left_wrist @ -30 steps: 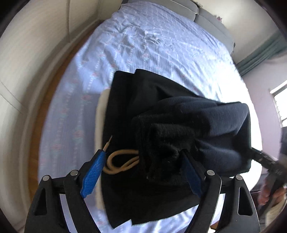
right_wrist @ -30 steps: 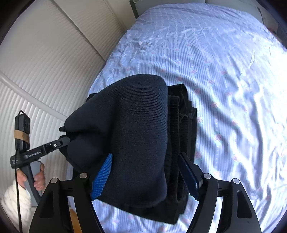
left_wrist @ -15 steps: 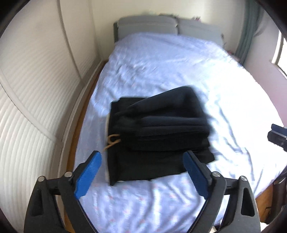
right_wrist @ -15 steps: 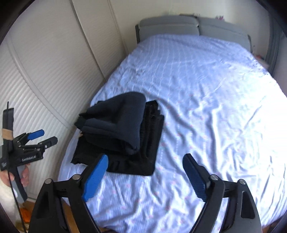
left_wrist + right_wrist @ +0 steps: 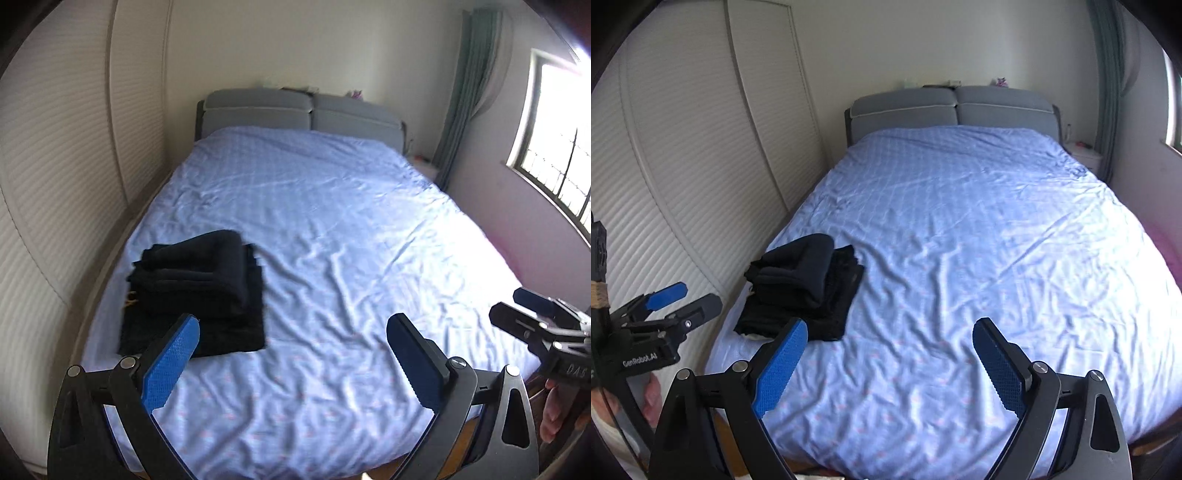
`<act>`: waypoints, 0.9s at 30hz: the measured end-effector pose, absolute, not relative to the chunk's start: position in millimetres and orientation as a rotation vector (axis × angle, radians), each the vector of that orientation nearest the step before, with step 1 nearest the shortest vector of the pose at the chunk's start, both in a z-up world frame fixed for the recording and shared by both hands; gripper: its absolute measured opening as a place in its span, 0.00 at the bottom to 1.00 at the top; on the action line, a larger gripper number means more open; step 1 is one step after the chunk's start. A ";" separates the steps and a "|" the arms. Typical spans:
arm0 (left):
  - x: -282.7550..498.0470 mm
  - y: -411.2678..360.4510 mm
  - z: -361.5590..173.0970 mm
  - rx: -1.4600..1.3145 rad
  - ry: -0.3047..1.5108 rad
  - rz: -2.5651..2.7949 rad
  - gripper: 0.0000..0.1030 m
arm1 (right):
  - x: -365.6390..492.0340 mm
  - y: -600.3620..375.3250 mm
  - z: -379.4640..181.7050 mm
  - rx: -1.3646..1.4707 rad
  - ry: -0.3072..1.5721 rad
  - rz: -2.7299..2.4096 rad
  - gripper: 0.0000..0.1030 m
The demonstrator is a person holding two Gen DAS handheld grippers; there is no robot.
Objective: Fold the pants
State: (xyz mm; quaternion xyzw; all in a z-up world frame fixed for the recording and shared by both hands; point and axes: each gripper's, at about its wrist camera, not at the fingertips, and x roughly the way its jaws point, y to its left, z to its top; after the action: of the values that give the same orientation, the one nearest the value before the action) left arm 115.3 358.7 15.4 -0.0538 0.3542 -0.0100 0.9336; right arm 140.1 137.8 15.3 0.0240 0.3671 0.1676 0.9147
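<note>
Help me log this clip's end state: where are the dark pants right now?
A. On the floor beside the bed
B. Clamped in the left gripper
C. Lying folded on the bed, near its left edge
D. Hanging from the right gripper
C: the pants lie folded on the blue bed near its left edge, while the left gripper and right gripper are both open and empty.

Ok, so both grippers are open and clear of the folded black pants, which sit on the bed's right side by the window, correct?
Not quite. The folded pants lie on the left side of the bed, next to the slatted wardrobe doors, not by the window; the left wrist view shows it. The left gripper and right gripper are open and clear of them.
</note>
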 end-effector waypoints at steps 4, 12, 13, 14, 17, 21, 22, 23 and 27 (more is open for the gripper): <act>94.9 304.9 23.4 -0.119 0.700 -0.021 1.00 | 113.0 80.2 24.9 0.063 0.727 0.326 0.89; 49.8 209.3 35.7 -0.122 0.681 -0.037 1.00 | 70.7 -16.0 38.0 0.038 0.695 0.309 0.89; 45.3 200.6 37.2 -0.126 0.681 -0.043 1.00 | 66.5 -25.0 39.5 0.037 0.693 0.309 0.89; 41.5 191.0 38.7 -0.129 0.684 -0.050 1.00 | 62.0 -34.4 41.2 0.036 0.691 0.308 0.89; 32.9 167.6 44.5 -0.120 0.685 -0.068 1.00 | 48.8 -60.5 46.0 0.038 0.683 0.292 0.89; 24.5 142.2 53.0 -0.081 0.676 -0.081 1.00 | 38.1 -83.4 49.8 0.059 0.678 0.270 0.89; 22.6 138.6 53.9 -0.076 0.672 -0.083 1.00 | 36.1 -87.6 50.5 0.064 0.676 0.268 0.89; 20.7 134.0 56.8 -0.067 0.664 -0.085 1.00 | 34.6 -91.0 51.5 0.068 0.674 0.266 0.89; 18.9 121.8 64.3 -0.042 0.657 -0.099 1.00 | 28.2 -104.0 55.3 0.083 0.659 0.246 0.89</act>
State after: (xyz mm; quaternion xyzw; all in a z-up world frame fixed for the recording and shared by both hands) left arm 18.9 121.8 64.3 -0.0205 0.3223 -0.0485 0.9452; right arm 28.2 -104.0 55.3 0.0408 0.3226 0.1206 0.9379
